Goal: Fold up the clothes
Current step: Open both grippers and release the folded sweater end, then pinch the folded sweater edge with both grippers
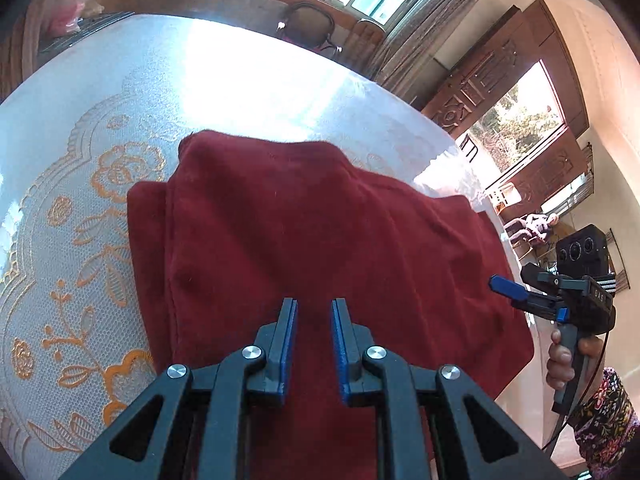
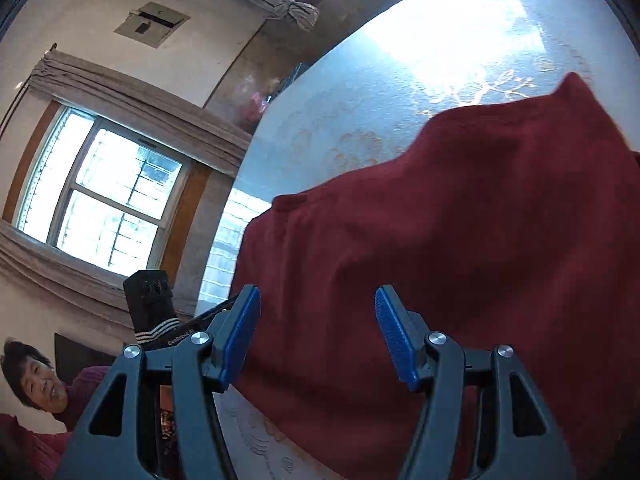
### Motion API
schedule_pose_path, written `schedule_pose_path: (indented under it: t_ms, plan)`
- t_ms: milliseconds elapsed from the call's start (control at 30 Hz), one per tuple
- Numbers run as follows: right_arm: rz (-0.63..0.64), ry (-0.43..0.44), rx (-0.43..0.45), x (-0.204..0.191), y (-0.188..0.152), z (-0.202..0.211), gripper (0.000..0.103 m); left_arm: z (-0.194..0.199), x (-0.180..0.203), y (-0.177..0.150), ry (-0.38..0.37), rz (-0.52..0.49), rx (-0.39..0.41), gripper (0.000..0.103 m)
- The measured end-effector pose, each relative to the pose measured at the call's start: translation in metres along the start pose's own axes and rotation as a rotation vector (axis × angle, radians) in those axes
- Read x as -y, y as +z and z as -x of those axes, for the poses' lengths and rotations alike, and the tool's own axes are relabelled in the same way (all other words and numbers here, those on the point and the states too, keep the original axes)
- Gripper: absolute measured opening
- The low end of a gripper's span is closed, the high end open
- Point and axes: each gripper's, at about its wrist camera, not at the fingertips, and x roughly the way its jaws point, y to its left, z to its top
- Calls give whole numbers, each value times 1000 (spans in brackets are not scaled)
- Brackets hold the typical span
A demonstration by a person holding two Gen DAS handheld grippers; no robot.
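Note:
A dark red garment [image 1: 320, 240] lies folded in layers on a table under a white lace cloth with orange flowers [image 1: 80, 240]. My left gripper [image 1: 314, 312] hangs just over the garment's near part. Its blue pads stand a narrow gap apart with nothing between them. My right gripper [image 1: 520, 296] is at the garment's right edge, held by a hand [image 1: 564, 360]. In the right wrist view the right gripper [image 2: 316, 312] is open wide above the red garment [image 2: 460, 260], close to its left edge, and holds nothing.
The tablecloth [image 2: 360, 80] stretches bare and sunlit beyond the garment. A chair [image 1: 308, 26] stands at the table's far side. One person [image 2: 36, 380] is close at the table's edge. Another person [image 1: 536, 224] sits by the open wooden door [image 1: 500, 92].

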Motion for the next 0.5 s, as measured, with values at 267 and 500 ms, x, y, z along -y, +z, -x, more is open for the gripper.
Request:
schedule_pose_path:
  t_ms: [267,500]
  plan:
    - [-199,-25,225,76,-53,121,63,56,-21,-33,49,-116,68,15]
    - [-26,-154,74,61,-67,124,63,46,-28,-36,47,-74,30,15]
